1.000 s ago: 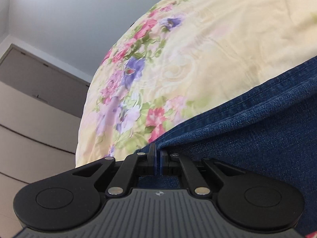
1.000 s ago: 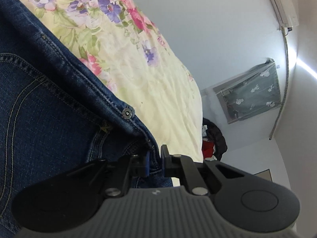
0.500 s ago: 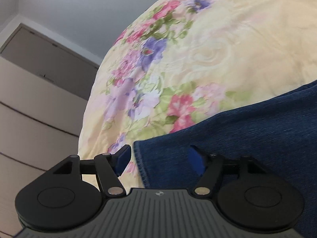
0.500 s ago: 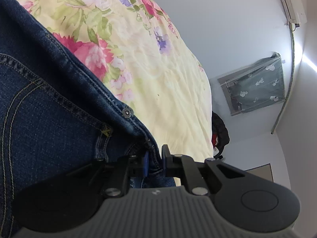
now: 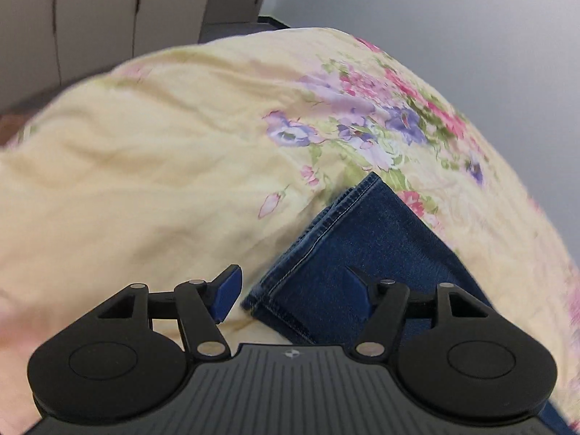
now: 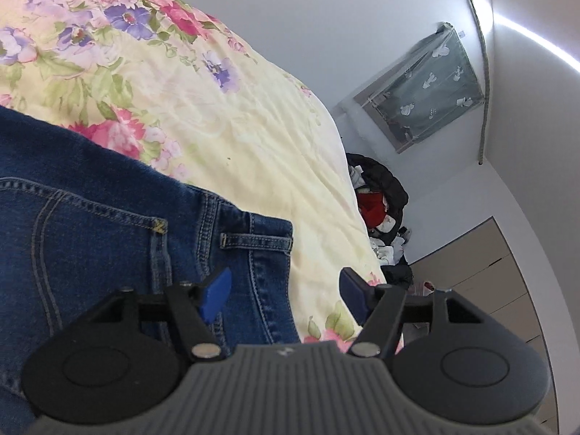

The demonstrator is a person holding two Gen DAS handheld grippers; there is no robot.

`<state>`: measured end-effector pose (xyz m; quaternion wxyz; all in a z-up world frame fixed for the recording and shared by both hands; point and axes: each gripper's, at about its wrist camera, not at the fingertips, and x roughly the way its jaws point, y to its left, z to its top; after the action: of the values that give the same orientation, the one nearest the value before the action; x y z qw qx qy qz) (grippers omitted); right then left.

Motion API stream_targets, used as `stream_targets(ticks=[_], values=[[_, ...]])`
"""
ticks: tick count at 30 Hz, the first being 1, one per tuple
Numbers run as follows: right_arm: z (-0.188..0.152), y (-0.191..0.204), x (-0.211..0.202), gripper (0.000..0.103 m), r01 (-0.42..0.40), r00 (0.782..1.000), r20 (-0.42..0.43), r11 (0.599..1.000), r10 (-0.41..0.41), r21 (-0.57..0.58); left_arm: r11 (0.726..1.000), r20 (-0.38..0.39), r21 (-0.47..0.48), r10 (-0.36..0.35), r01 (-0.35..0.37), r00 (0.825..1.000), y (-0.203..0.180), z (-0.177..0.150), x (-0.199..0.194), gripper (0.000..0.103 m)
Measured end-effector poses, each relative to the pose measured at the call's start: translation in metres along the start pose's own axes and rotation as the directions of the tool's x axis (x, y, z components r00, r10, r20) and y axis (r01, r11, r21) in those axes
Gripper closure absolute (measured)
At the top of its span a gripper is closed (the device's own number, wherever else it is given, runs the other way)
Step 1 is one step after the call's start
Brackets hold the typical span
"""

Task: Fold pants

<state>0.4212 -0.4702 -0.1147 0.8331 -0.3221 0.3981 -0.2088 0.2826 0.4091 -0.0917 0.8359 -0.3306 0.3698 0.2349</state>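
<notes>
Dark blue jeans lie folded on a pale yellow floral bedspread. In the left wrist view their stacked leg hems run up from the lower middle. My left gripper hovers over the hem corner, wide apart and closing slightly, its pads touching nothing. In the right wrist view the waistband with a belt loop and a back pocket seam of the jeans lie flat. My right gripper stands over the waistband edge, jaws opening, with the denim below them but not pinched.
The bedspread falls off at its right edge. Beyond it sit a dark pile of clothes, a curtained window and beige wardrobe doors. Beige cabinet doors stand past the bed in the left wrist view.
Both grippers were shut on denim, the left on the hem, the right on the waistband. Both have let go; the left rolled and swung well away, the right lifted slightly.
</notes>
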Motion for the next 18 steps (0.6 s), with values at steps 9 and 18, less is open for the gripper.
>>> stream_targets(ticks=[9, 18], values=[[-0.044, -0.008, -0.045, 0.042, -0.116, 0.987, -0.093, 0.98, 0.132, 0.164, 0.924, 0.058, -0.32, -0.201, 0.209, 0.978, 0.043, -0.037, 0.038, 0.032], [-0.053, -0.021, -0.067, 0.082, -0.297, 0.947, -0.037, 0.911, 0.32, 0.287, 1.0, 0.066, 0.018, -0.02, 0.019, 0.998, 0.002, -0.021, 0.02, 0.095]])
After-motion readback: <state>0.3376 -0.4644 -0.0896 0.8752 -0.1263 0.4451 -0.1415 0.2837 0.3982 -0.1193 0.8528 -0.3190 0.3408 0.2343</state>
